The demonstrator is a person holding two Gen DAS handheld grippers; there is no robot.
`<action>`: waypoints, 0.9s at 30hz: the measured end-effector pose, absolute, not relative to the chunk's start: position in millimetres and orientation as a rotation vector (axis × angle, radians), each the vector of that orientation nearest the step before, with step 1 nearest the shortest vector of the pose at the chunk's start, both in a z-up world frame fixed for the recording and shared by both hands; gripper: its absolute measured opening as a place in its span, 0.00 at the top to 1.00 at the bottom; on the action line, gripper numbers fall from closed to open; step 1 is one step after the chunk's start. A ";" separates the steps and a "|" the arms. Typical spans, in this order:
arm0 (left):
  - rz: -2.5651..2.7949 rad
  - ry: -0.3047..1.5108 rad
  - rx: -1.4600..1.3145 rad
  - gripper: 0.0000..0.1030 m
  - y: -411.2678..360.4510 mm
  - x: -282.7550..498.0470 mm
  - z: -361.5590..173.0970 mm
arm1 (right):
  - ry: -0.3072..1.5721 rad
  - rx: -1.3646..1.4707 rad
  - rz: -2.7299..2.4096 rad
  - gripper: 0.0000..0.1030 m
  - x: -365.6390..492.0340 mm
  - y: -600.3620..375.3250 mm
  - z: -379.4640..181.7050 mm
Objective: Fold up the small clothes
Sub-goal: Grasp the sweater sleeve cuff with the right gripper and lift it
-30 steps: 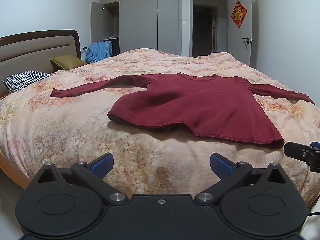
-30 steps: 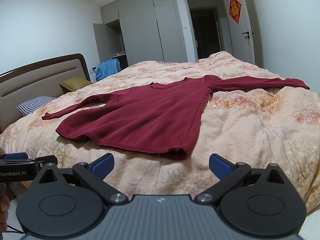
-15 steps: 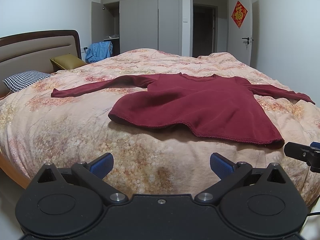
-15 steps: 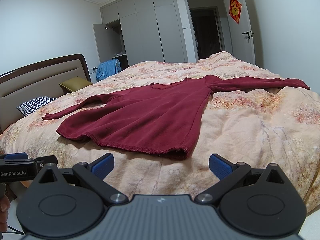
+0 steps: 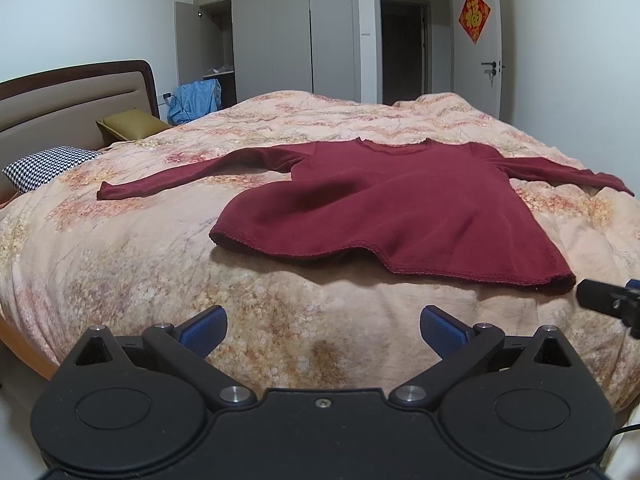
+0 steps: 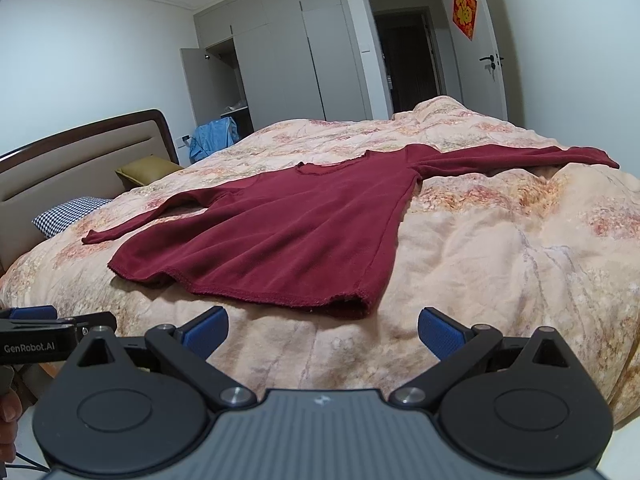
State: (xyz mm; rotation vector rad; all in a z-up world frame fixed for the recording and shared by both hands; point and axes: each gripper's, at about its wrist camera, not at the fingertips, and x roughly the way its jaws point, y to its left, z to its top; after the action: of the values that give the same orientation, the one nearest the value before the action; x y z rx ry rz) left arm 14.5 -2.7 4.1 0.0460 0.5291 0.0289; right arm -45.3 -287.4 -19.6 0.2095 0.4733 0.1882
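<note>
Nothing has shifted since earlier: the dark-red long-sleeved knit top [image 5: 400, 208] lies flat, unfolded. Left gripper [image 5: 322, 330] and right gripper [image 6: 322, 330] hover wide, empty; next, grasp a sleeve.

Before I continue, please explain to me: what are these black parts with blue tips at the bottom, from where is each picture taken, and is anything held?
They are hand-held grippers, one in each of a person's hands, each carrying a camera that looks along its two fingers. One picture comes from the left gripper, the other from the right gripper. Both are open and hold nothing. Ahead is a bed with a flowered quilt. On it lies a dark red long-sleeved top, spread flat with both sleeves stretched out, not yet folded. Two pillows lie near the headboard.
</note>
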 end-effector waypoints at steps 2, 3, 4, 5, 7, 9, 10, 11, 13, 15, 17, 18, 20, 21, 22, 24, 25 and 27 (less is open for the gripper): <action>0.035 0.538 0.050 0.01 -2.6 24.1 6.9 | 0.462 0.218 0.187 0.00 -39.3 -294.2 -19.2; 0.039 0.541 0.052 0.01 -2.7 29.3 8.9 | 0.458 0.225 0.182 0.00 -35.0 -298.5 -18.9; 0.044 0.543 0.052 0.01 -3.5 35.1 11.6 | 0.452 0.233 0.181 0.00 -30.3 -303.6 -19.1; 0.049 0.543 0.052 0.01 -5.3 42.3 15.1 | 0.446 0.239 0.184 0.00 -24.9 -309.7 -19.3; 0.044 0.541 0.049 0.01 -10.6 56.8 21.8 | 0.448 0.238 0.180 0.00 -12.9 -321.5 -19.7; 0.028 0.544 0.041 0.01 -19.9 73.5 29.8 | 0.447 0.247 0.166 0.00 0.1 -336.0 -21.5; 0.016 0.546 0.036 0.01 -25.5 81.6 33.4 | 0.447 0.262 0.166 0.00 7.1 -345.6 -23.0; -0.004 0.545 0.030 0.01 -32.7 90.2 37.2 | 0.446 0.284 0.166 0.00 13.8 -355.9 -24.4; -0.054 0.542 0.020 0.01 -48.9 105.2 43.3 | 0.457 0.325 0.167 0.00 27.6 -377.0 -26.7; -0.104 0.543 0.020 0.01 -66.9 119.5 47.6 | 0.485 0.352 0.162 0.00 43.4 -400.6 -27.5; -0.152 0.548 0.030 0.01 -86.6 134.7 51.1 | 0.491 0.376 0.124 0.00 59.5 -427.3 -26.2; -0.175 0.552 0.038 0.01 -98.7 141.4 52.6 | 0.502 0.381 0.104 0.00 68.8 -441.2 -24.7; -0.237 0.565 0.053 0.01 -118.7 153.4 53.3 | 0.511 0.401 0.051 0.00 87.2 -471.6 -22.3; -0.268 0.574 0.061 0.01 -128.8 157.9 51.8 | 0.512 0.422 0.030 0.00 96.0 -487.1 -21.3; -0.294 0.583 0.068 0.01 -138.0 161.4 49.3 | 0.512 0.443 0.013 0.00 105.1 -503.2 -20.4; -0.328 0.605 0.074 0.01 -154.2 167.9 40.8 | 0.495 0.472 -0.018 0.00 122.7 -535.1 -19.1; -0.345 0.621 0.075 0.01 -161.7 170.9 36.6 | 0.487 0.477 -0.029 0.00 132.6 -550.0 -19.3; -0.374 0.651 0.087 0.01 -175.3 177.4 29.8 | 0.482 0.490 -0.057 0.00 153.0 -577.1 -19.5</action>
State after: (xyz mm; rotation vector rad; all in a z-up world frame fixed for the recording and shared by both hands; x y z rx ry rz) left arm 177.4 -175.3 29.8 0.0873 0.6514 -0.3741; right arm 153.0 -577.1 -19.5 0.4901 0.4823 -0.0569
